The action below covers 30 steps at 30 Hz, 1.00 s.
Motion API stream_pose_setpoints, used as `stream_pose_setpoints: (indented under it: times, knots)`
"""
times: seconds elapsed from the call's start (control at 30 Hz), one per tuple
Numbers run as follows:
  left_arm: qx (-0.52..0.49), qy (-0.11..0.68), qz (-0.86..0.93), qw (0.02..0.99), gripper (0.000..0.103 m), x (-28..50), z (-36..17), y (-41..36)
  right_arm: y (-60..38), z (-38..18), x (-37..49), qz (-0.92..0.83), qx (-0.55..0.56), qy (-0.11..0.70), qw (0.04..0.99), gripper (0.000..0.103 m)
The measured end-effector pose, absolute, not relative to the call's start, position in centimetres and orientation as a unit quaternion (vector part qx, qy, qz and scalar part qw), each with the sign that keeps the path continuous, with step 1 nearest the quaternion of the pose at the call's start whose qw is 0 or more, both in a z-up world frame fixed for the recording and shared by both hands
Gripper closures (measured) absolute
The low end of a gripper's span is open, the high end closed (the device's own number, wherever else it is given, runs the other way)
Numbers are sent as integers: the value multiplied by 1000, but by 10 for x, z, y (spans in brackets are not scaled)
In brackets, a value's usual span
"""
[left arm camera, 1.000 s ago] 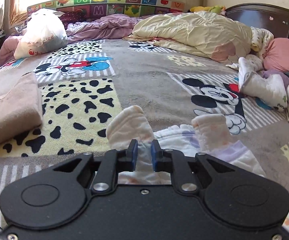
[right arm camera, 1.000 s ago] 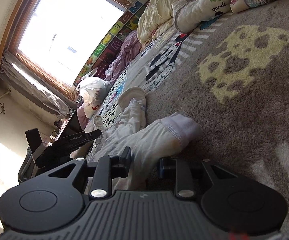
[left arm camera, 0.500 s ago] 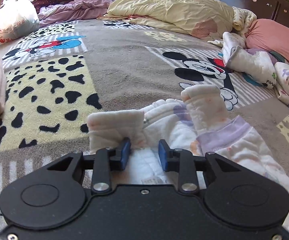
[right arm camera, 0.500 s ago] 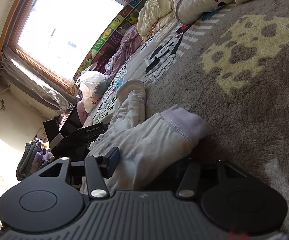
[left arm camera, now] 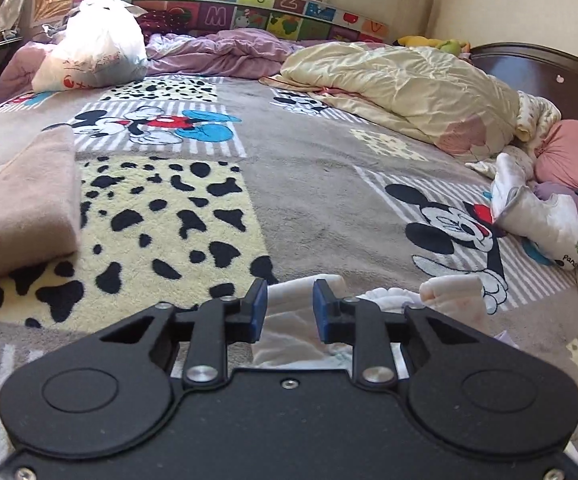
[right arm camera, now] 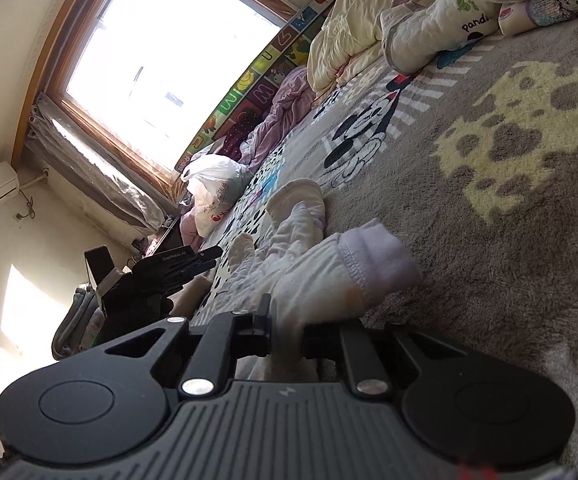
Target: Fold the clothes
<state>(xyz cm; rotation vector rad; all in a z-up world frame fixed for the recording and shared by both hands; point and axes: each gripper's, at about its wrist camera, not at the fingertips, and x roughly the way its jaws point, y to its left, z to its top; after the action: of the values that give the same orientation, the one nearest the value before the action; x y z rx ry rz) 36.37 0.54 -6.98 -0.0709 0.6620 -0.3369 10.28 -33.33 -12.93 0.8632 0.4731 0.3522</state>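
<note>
A small white baby garment with lilac cuffs (left arm camera: 449,294) lies on the cartoon-print blanket (left arm camera: 309,184). My left gripper (left arm camera: 287,312) is open and raised above the garment, which shows between and below its blue pads. In the right wrist view my right gripper (right arm camera: 287,330) has narrowed around the garment's sleeve (right arm camera: 329,280) near its lilac cuff (right arm camera: 381,256). The left gripper (right arm camera: 185,266) shows there at the far side of the garment.
A folded pink towel (left arm camera: 17,200) lies at the left. A white plastic bag (left arm camera: 93,48), a purple quilt (left arm camera: 217,52) and a cream quilt (left arm camera: 409,84) lie at the back. Several loose clothes (left arm camera: 541,220) and a pink pillow (left arm camera: 573,160) are at the right.
My left gripper opened, let go of the garment's leg and lifted back. My right gripper opened wide, then closed in on the sleeve.
</note>
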Motion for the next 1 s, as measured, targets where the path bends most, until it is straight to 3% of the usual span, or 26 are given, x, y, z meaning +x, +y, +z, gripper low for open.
stream_pose_setpoints:
  times: [0.07, 0.4, 0.77, 1.0]
  knots:
    - [-7, 363, -190, 912, 80, 377, -88, -13, -334, -128, 106, 169, 413, 222, 867, 88]
    - [44, 371, -191, 908, 79, 369, -84, -30, -333, -136, 114, 167, 416, 238, 862, 88]
    - [7, 344, -182, 921, 78, 225, -55, 6, -331, -128, 103, 172, 404, 215, 872, 89]
    - [-21, 331, -188, 924, 79, 201, -43, 7, -337, -84, 72, 223, 384, 120, 888, 92]
